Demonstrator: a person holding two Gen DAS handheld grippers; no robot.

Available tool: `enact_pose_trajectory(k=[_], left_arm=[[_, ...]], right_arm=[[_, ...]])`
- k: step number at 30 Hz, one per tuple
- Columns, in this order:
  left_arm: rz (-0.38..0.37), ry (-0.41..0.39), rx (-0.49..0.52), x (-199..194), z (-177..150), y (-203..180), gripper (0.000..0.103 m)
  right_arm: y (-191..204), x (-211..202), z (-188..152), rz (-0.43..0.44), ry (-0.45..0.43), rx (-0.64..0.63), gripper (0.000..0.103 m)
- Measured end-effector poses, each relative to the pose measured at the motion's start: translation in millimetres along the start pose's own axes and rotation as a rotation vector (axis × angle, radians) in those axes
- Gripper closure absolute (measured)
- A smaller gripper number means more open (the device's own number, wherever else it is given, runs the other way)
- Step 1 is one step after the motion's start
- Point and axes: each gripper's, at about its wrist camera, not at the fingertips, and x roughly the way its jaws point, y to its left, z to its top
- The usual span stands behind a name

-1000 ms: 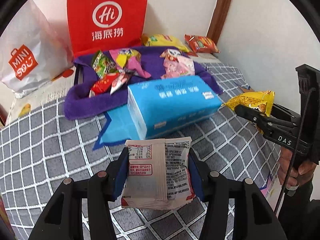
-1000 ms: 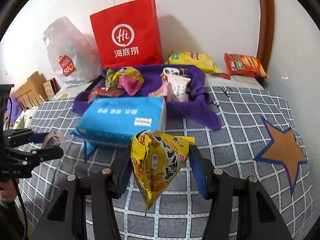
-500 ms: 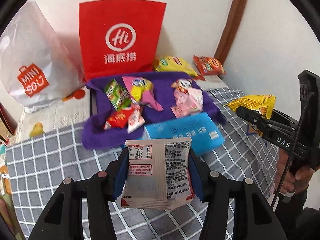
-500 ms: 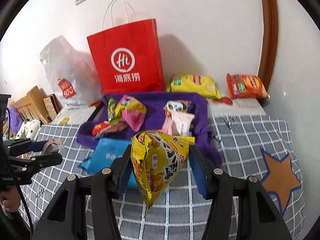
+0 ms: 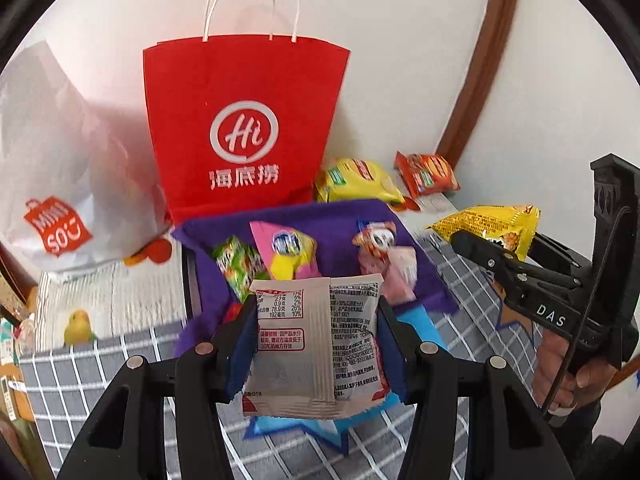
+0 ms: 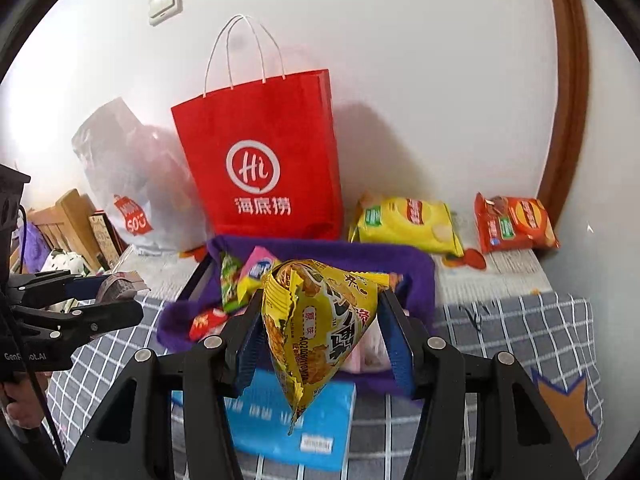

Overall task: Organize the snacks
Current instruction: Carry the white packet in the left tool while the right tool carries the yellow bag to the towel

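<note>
My left gripper (image 5: pixel 316 336) is shut on a white snack packet (image 5: pixel 318 344) with red and black print, held in the air before a purple cloth (image 5: pixel 320 220) that bears several snacks. My right gripper (image 6: pixel 324 340) is shut on a yellow triangular snack bag (image 6: pixel 320 328), held above a blue tissue pack (image 6: pixel 296 424). The right gripper and its yellow bag (image 5: pixel 492 224) show at the right of the left wrist view. The left gripper with its white packet (image 6: pixel 120 282) shows at the left of the right wrist view. A red paper bag (image 5: pixel 244 128) (image 6: pixel 264 164) stands upright behind the cloth.
A white plastic MINISO bag (image 5: pixel 60 184) sits left of the red bag. A yellow chip bag (image 6: pixel 408 224) and an orange-red snack bag (image 6: pixel 512 222) lie by the wall at the right. A grey checked blanket (image 6: pixel 500 328) covers the surface. Wooden items (image 6: pixel 64 216) stand at far left.
Both grippers have risen and pulled back with their packets. The red bag and wall now fill more of each view, and the tissue pack has dropped low in the frame.
</note>
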Motion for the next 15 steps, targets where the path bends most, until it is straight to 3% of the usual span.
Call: enact_pose_trajectory(k=[11, 15], left_arm=[[0.005, -0.032, -0.051, 41, 57, 20, 0.051], [0.02, -0.045, -0.058, 54, 59, 28, 0.051]], right_arm=[[-3, 59, 42, 0.007, 0.02, 0.048, 0.049], [-5, 80, 48, 0.028, 0.034, 0.071, 0.049]])
